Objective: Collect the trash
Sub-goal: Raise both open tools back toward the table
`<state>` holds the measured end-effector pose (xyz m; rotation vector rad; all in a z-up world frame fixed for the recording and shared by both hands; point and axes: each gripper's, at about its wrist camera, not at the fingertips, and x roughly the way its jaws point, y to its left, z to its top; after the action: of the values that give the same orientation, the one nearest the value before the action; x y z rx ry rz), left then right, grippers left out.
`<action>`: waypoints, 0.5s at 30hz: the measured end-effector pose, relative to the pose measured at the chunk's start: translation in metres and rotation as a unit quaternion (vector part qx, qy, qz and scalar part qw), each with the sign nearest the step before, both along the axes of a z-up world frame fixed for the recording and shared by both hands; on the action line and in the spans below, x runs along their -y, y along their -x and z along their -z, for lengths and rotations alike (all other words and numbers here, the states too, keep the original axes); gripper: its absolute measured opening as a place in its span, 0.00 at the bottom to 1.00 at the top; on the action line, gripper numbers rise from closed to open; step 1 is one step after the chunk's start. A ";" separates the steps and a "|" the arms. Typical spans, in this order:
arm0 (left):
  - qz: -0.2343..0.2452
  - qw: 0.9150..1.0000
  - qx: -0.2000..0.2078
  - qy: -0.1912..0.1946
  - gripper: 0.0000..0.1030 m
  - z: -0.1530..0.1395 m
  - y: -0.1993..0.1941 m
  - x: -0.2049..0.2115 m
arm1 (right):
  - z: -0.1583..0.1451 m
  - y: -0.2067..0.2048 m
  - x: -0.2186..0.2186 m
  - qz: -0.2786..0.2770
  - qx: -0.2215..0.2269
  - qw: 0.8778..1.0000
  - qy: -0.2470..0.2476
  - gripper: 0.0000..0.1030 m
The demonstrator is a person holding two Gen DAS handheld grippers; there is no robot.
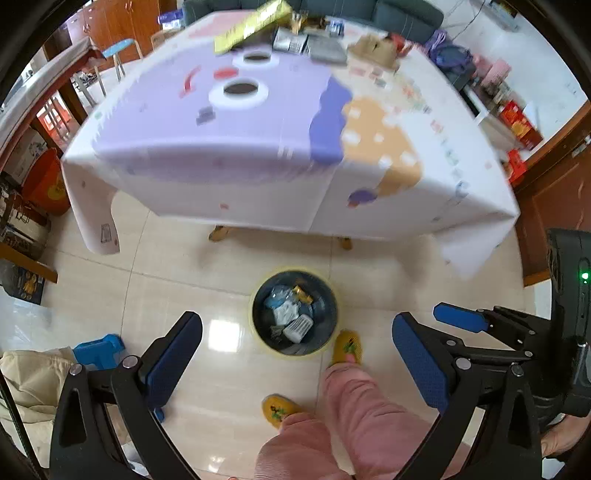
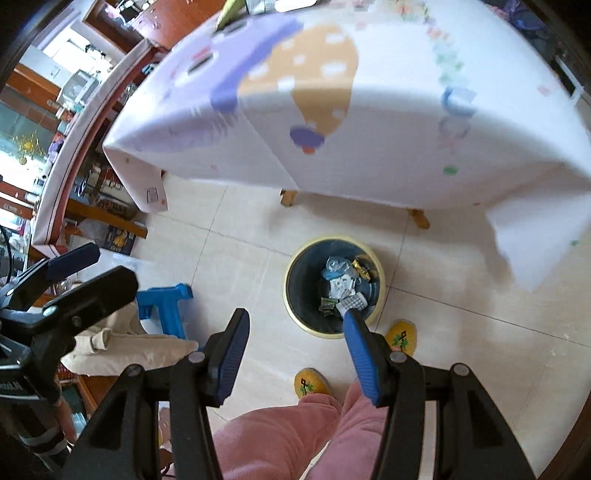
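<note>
Left gripper (image 1: 297, 338) fingers (image 1: 173, 354) spread wide, nothing between. Right gripper (image 2: 295, 334) fingers (image 2: 231, 354) also apart, empty. Person's 2 yellow slippers (image 1: 347, 347) on floor (image 1: 424, 280). Just past them, trash bin (image 1: 294, 313) holding wrappers, off counter's (image 1: 229, 162) near edge. More litter (image 1: 251, 26) along counter's far edge.

Left gripper (image 1: 297, 338) wide apart, empty, high over floor (image 1: 221, 266). Below: bin (image 1: 258, 314) holding trash (image 1: 291, 317), near slippers (image 1: 347, 347). Beyond: cloth-covered worktop (image 1: 240, 147).
</note>
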<state>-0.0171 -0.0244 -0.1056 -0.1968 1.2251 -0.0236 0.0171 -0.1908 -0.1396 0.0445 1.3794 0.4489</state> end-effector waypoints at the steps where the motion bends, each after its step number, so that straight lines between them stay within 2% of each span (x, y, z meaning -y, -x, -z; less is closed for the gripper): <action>1: 0.000 1.000 0.007 0.002 0.99 -0.010 0.001 0.000 | -0.008 0.001 0.002 0.005 0.007 1.000 -0.002 0.52; 8: 0.019 0.998 0.063 0.000 0.99 -0.078 0.002 0.001 | -0.080 0.000 0.013 0.035 0.078 0.996 -0.006 0.52; 15: 0.057 0.990 0.126 -0.023 0.99 -0.141 -0.002 0.010 | -0.135 -0.009 0.021 0.065 0.145 0.987 -0.012 0.52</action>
<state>-0.0148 -0.0345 0.0356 -0.0805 0.9824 -0.1156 0.0259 -0.2121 -0.0042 0.0859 1.0778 0.3480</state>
